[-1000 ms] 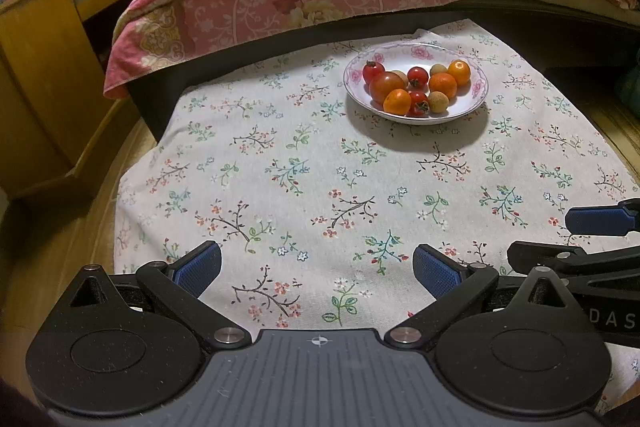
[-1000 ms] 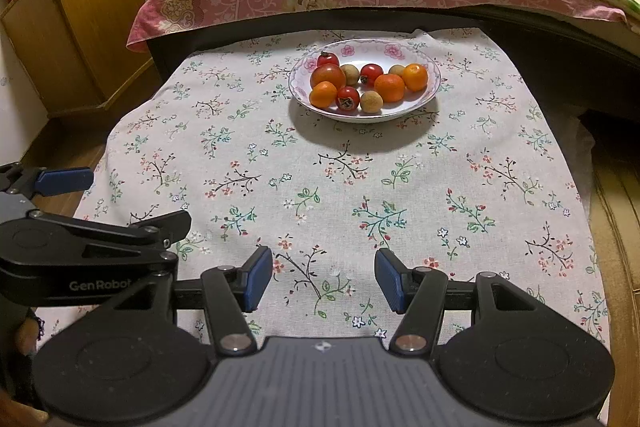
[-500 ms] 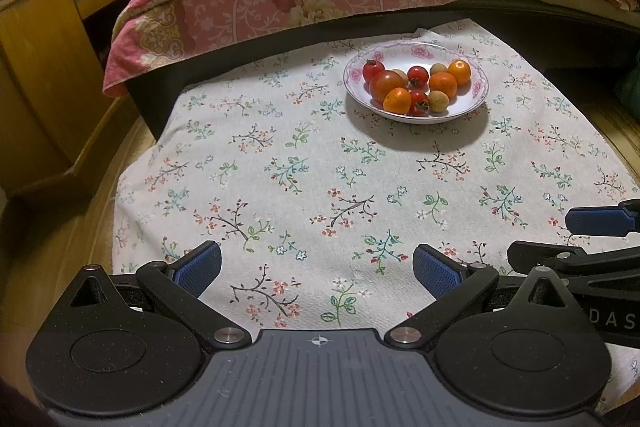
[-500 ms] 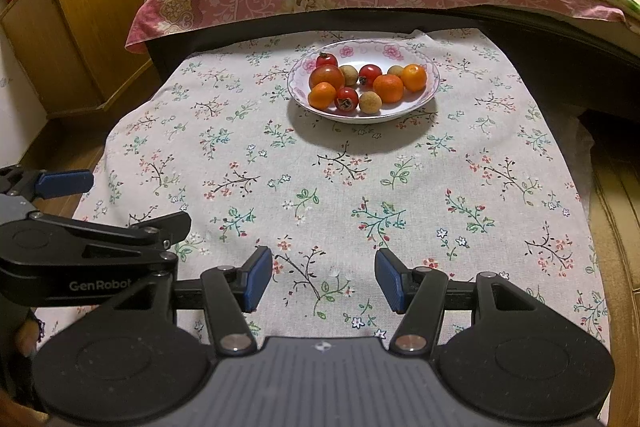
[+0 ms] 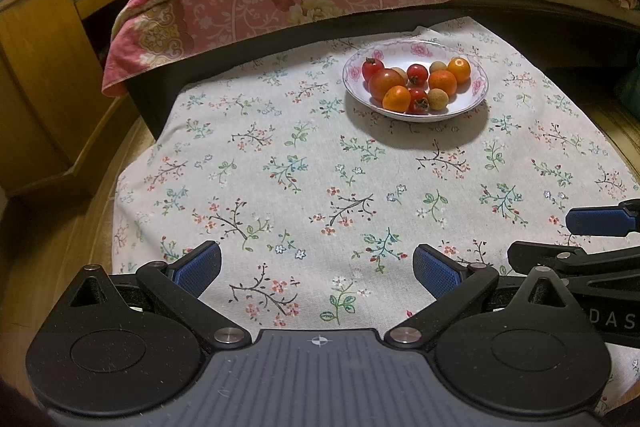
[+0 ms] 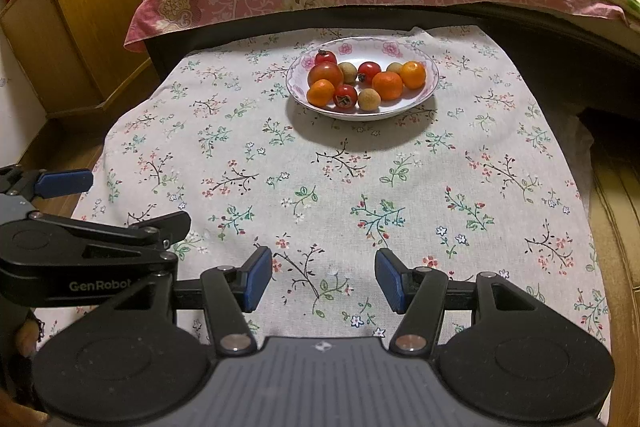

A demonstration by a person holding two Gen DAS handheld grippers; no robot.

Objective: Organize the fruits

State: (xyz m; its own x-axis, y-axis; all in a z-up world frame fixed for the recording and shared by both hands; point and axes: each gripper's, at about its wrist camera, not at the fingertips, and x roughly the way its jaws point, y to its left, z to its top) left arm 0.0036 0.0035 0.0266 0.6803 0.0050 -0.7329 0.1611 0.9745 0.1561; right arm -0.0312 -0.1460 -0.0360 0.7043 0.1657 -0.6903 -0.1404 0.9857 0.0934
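while fruit (image 6: 362,81) fills plate (image 6: 432,83), left gripper (image 5: 318,269), right gripper (image 6: 323,277) gape empty.

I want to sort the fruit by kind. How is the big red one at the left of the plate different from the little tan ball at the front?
The big red fruit is reddish-orange; the tan ball is pale beige. The red fruit is clearly larger than the tan ball. The red fruit looks smooth and shiny; the tan ball looks dull. Both are round and lie in the flowered plate.
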